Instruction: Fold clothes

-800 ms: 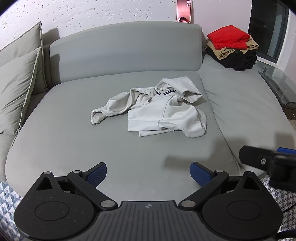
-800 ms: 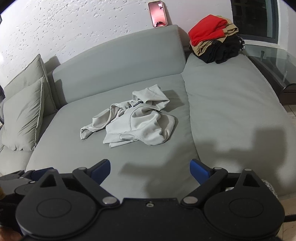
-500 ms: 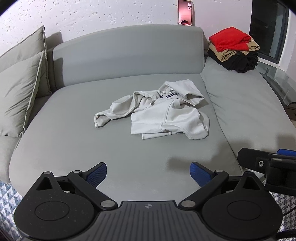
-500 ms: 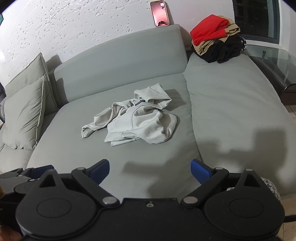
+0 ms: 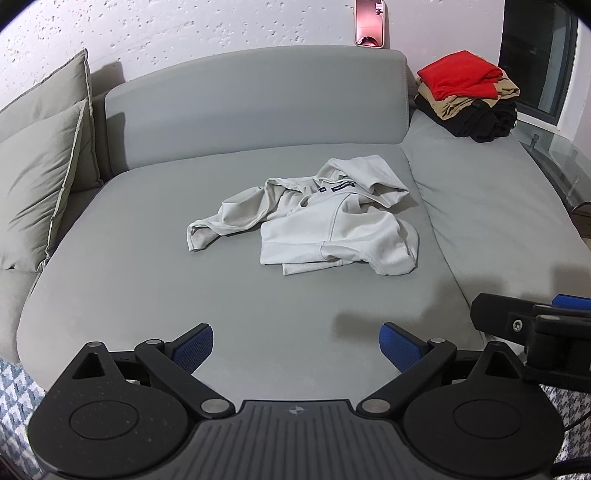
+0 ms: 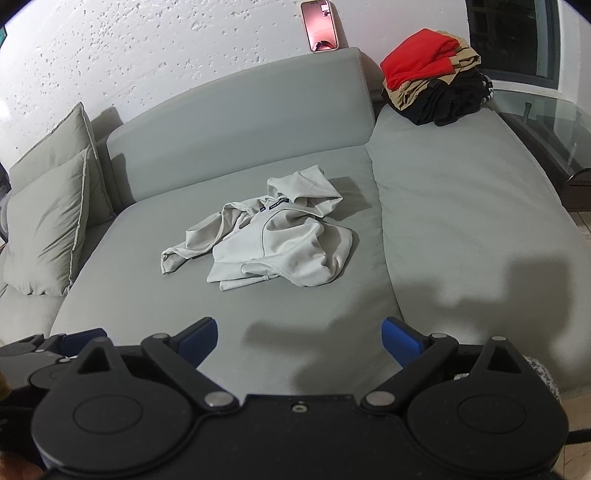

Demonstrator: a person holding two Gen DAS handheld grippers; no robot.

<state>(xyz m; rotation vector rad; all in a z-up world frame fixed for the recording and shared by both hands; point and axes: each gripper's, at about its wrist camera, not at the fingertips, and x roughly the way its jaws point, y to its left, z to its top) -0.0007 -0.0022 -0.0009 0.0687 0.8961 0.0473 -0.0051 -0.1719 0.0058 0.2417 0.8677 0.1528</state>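
We're hovering over the near edge of the grey sofa (image 5: 147,280), both tools tilted down toward the seat. Our left gripper (image 5: 295,345) has its blue pads spread wide, nothing between them but bare cushion. Our right gripper (image 6: 300,338) is just the same: released, jaws wide apart, holding nothing. In the left view, part of the right tool shows at the far right edge, beside us.

There's the pale hoodie (image 5: 325,225), crumpled in the middle of the seat, well ahead of both grippers and untouched. Its hood lies bunched toward the backrest, one sleeve trails off to the left, and a dark label shows at the neck. From the right view, the hoodie (image 6: 273,240) sits just left of the seam between the two seat cushions.

At the far right corner we see a stack of folded clothes (image 5: 467,96), red on top, tan beneath, black at the bottom. Two cushions (image 5: 37,181) lean at the left end. A phone (image 6: 319,26) stands on top of the backrest against the white wall.
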